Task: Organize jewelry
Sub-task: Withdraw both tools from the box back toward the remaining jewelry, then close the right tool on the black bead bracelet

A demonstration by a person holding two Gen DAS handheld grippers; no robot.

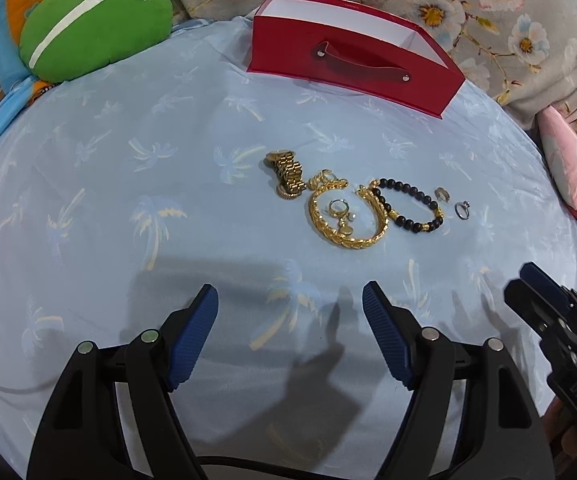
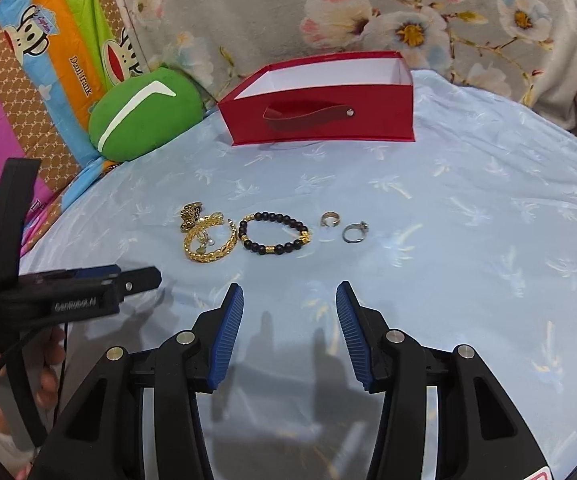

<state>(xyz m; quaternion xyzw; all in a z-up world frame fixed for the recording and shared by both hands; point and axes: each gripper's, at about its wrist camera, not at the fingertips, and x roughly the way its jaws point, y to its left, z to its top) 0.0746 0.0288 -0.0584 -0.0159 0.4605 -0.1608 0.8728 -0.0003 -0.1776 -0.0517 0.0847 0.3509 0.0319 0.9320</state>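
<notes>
Jewelry lies in a row on the light blue cloth: a gold link band (image 1: 285, 172) (image 2: 191, 216), a thick gold chain bracelet (image 1: 346, 216) (image 2: 208, 242) with small rings inside it, a black bead bracelet (image 1: 410, 205) (image 2: 274, 233), a small band ring (image 1: 442, 194) (image 2: 329, 219) and a silver ring (image 1: 462, 209) (image 2: 355, 233). An open red box (image 1: 352, 64) (image 2: 320, 114) with a strap handle stands behind them. My left gripper (image 1: 290, 300) is open and empty, short of the jewelry. My right gripper (image 2: 289, 296) is open and empty, just short of the bead bracelet.
A green cushion (image 1: 96, 24) (image 2: 144, 116) lies at the back left beside a cartoon-print sheet (image 2: 28, 80). A floral blanket (image 1: 488, 12) (image 2: 408, 12) runs behind the box. A pink pillow (image 1: 572, 168) sits at the right edge.
</notes>
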